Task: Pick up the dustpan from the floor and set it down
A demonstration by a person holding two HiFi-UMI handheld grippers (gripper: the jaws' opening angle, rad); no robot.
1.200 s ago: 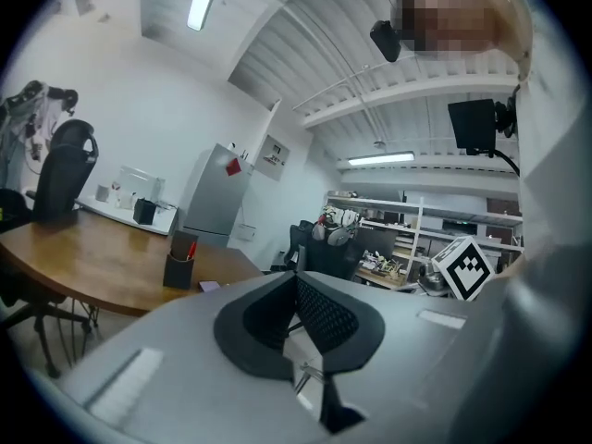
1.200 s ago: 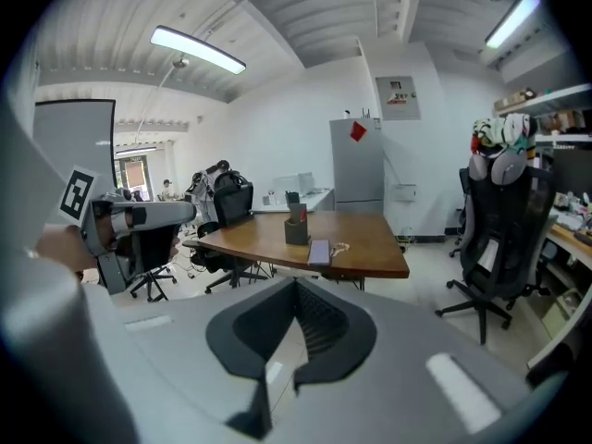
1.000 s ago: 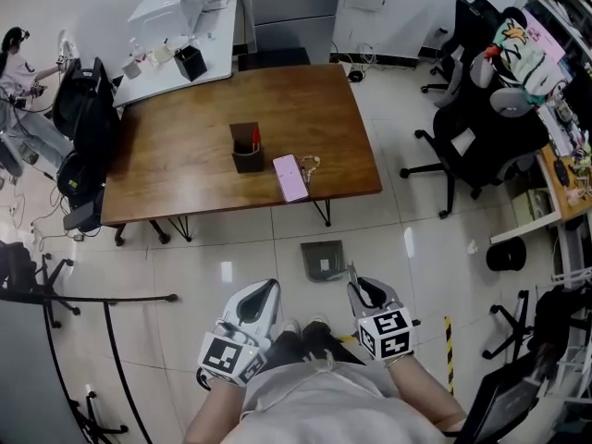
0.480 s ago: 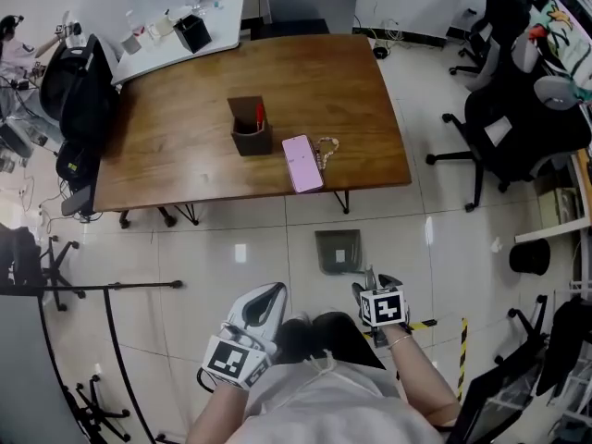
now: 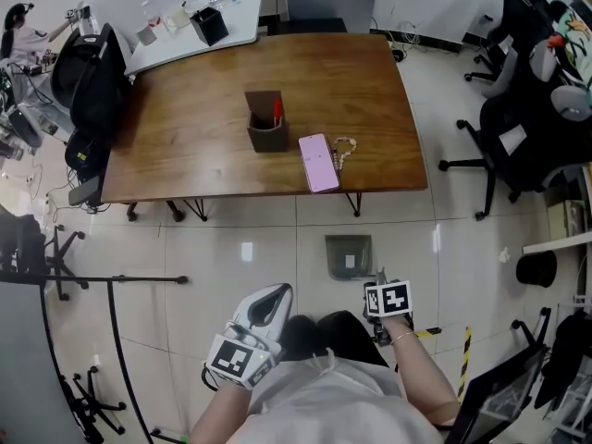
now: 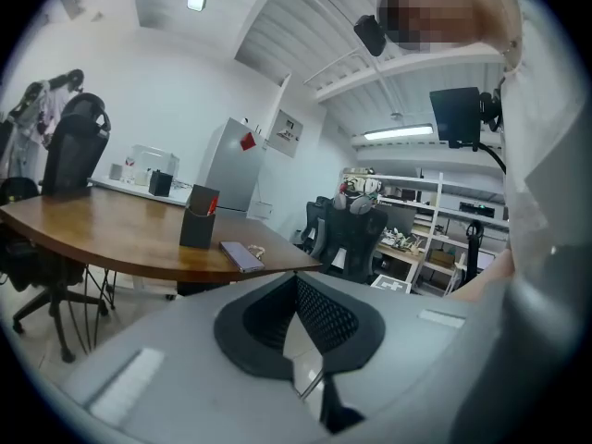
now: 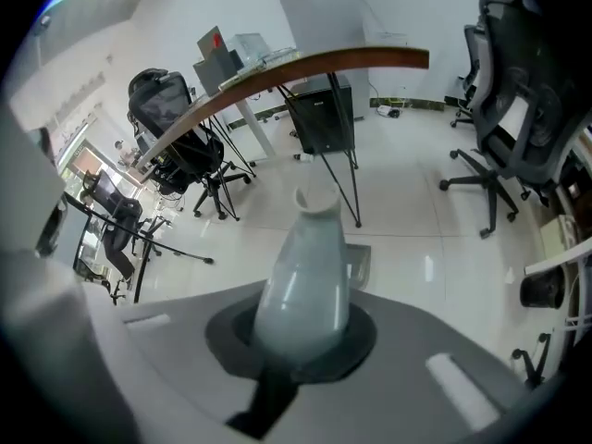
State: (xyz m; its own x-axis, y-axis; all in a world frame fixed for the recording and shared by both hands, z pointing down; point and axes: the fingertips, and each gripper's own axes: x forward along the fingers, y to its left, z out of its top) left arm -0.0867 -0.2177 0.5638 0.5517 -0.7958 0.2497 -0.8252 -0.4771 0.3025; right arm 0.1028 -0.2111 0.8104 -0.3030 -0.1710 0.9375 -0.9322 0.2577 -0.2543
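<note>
A grey dustpan (image 5: 349, 254) lies flat on the tiled floor just in front of the table, between its legs. Its pale handle (image 7: 309, 266) sticks up toward me, and my right gripper (image 5: 380, 279) points steeply down, shut on that handle; the pan (image 7: 361, 265) shows beyond it in the right gripper view. The pads themselves are hidden under the handle. My left gripper (image 5: 276, 291) hangs to the left of the dustpan, well apart from it, pointing nearly level toward the table. Its jaws (image 6: 296, 278) meet at the tips with nothing in them.
A wooden table (image 5: 213, 155) carries a dark pen holder (image 5: 266, 123) and a pink phone (image 5: 319, 163). Office chairs (image 5: 518, 146) stand at the right, a black bin (image 5: 536, 268) lower right, black stand legs (image 5: 111, 280) at the left. Yellow-black tape (image 5: 462, 350) marks the floor.
My right gripper has sunk toward the floor and tipped downward onto the dustpan's handle. The left gripper dropped a little. The dustpan has stayed where it was.
</note>
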